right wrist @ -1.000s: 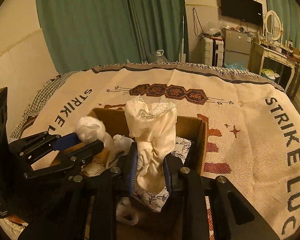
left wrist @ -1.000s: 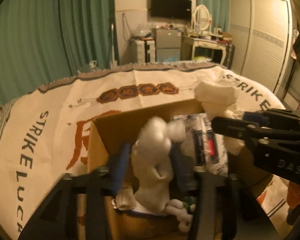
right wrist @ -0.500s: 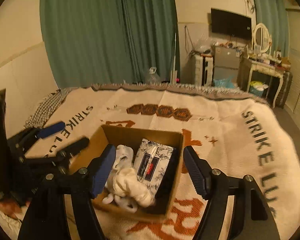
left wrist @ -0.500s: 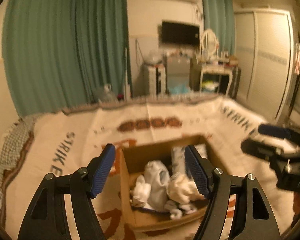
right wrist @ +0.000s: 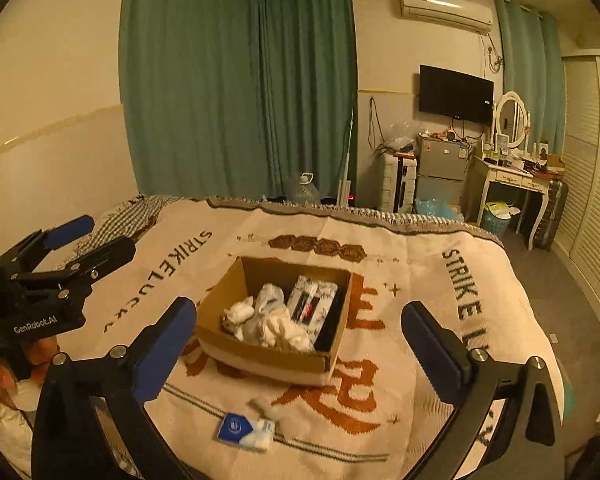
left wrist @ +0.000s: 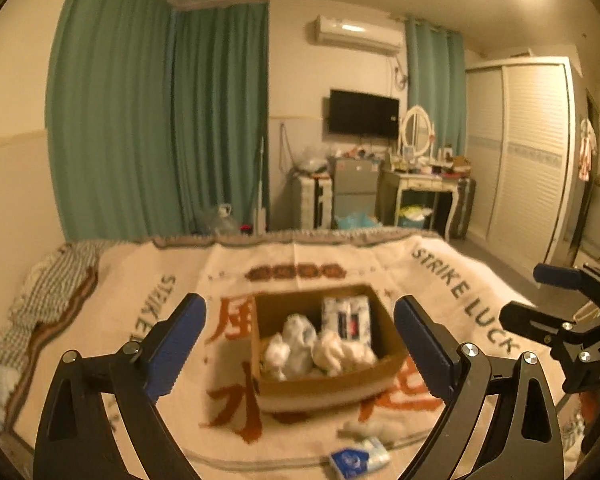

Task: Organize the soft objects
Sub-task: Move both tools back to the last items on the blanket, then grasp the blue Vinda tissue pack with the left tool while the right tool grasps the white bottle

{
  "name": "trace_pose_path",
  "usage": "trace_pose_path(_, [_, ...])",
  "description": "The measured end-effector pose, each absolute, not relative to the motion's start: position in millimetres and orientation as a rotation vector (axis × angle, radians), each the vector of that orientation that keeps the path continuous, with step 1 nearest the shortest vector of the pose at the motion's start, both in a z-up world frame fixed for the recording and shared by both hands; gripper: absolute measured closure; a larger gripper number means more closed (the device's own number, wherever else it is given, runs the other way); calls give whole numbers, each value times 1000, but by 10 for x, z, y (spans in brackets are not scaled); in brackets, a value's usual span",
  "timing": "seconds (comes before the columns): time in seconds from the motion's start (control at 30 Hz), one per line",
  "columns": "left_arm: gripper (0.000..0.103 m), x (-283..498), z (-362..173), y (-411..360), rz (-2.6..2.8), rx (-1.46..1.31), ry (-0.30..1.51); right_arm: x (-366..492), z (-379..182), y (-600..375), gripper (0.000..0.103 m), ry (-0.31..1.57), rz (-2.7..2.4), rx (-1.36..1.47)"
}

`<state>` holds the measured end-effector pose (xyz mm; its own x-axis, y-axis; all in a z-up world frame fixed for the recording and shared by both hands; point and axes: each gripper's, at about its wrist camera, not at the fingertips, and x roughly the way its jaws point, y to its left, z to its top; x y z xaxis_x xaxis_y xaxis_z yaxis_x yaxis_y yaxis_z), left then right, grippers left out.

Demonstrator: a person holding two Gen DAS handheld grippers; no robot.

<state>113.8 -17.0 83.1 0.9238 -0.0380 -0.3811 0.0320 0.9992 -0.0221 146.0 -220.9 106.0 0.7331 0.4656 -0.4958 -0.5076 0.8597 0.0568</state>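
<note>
Green curtains are hanging across the upper left of the right wrist frame, behind a bed covered by a cream blanket lettered "STRIKE LUCK". At the left edge the left claw is hovering with its jaws parted and empty. At frame centre a cardboard box is sitting on the blanket, holding white soft bundles on its left side and a patterned tissue pack on its right. Below the box, a blue-and-white packet is lying on the blanket touching a small white bundle. Across the bottom, the right claw is standing wide open, gripping nothing.
</note>
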Motion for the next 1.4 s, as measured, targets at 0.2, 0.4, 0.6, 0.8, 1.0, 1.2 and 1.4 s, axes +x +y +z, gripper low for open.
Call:
trace_pose_path(0.2, [6,1141,318,-312,7,-75,495,1422,648,-2268,0,575,513,-151])
trace_pose_path(0.4, [6,1268,-356,-518,53,-121,675,1485,151,-2388,0,625,531,-181])
trace_pose_path(0.6, [6,1365,-967,-705,56,-154,843,1710,-431,-2456,0,730,536,-236])
trace_pose_path(0.8, [8,1455,-1357,-953,5,-141,955,1909,-754,-2439,0,795,546,-244])
trace_pose_path(1.0, [8,1555,-1505,-1052,-46,-113,992,2020,-866,-2460,0,844,556,-189])
trace_pose_path(1.2, [25,1567,-1554,-1016,-32,-70,994,2053,-900,-2449,0,865,549,-185])
trace_pose_path(1.4, [27,1421,-1385,-868,-81,-99,953,1936,-783,-2348,0,846,536,-236])
